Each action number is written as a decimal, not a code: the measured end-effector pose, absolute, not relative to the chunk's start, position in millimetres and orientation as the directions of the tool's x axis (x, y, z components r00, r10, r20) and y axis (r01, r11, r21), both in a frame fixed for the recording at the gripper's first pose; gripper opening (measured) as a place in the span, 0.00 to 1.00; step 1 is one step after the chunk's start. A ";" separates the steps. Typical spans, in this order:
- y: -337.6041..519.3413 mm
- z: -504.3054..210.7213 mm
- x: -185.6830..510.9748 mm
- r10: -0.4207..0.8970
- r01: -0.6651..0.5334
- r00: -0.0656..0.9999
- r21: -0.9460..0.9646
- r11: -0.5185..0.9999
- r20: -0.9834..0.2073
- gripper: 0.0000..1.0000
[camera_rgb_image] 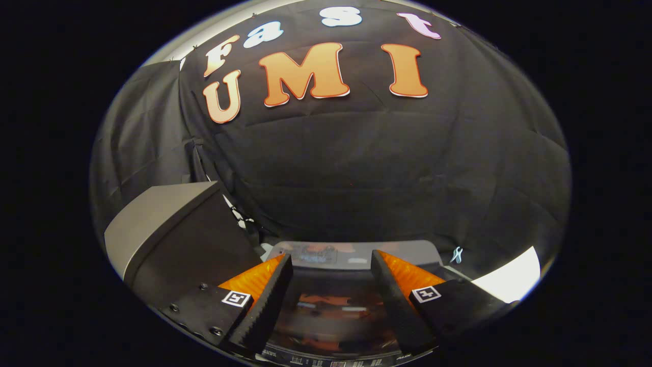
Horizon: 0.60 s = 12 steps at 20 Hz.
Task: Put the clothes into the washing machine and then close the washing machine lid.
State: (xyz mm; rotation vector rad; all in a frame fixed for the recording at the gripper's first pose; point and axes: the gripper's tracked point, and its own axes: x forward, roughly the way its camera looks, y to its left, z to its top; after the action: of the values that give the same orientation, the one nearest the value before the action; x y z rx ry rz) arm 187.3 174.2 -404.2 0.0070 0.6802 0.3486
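My gripper (331,265) stands open above the washing machine, with nothing between its fingers. Below and between the fingers lies the machine's dark glossy lid (331,311), lying flat and mirroring the booth. Just beyond the fingertips is the grey control panel (351,254) at the back of the washing machine. No clothes can be seen.
A grey-topped dark box (168,229) stands beside the machine, close to the left finger. A white surface (512,280) lies past the right finger. The black cloth wall (356,168) hangs right behind the machine.
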 end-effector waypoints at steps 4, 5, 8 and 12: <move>175.7 -397.4 174.2 0.308 -0.318 0.726 0.097 0.943 -0.615 0.99; 175.5 -392.3 174.2 0.308 -0.319 0.732 0.094 0.943 -0.608 0.99; 177.1 -369.5 173.2 0.309 -0.327 0.758 0.076 0.942 -0.574 0.99; 187.3 -329.6 167.9 0.354 -0.353 0.793 0.101 0.930 -0.495 0.99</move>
State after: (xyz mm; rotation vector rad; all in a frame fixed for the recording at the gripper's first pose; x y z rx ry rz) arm 167.9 187.3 -329.6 0.0033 0.5329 0.3801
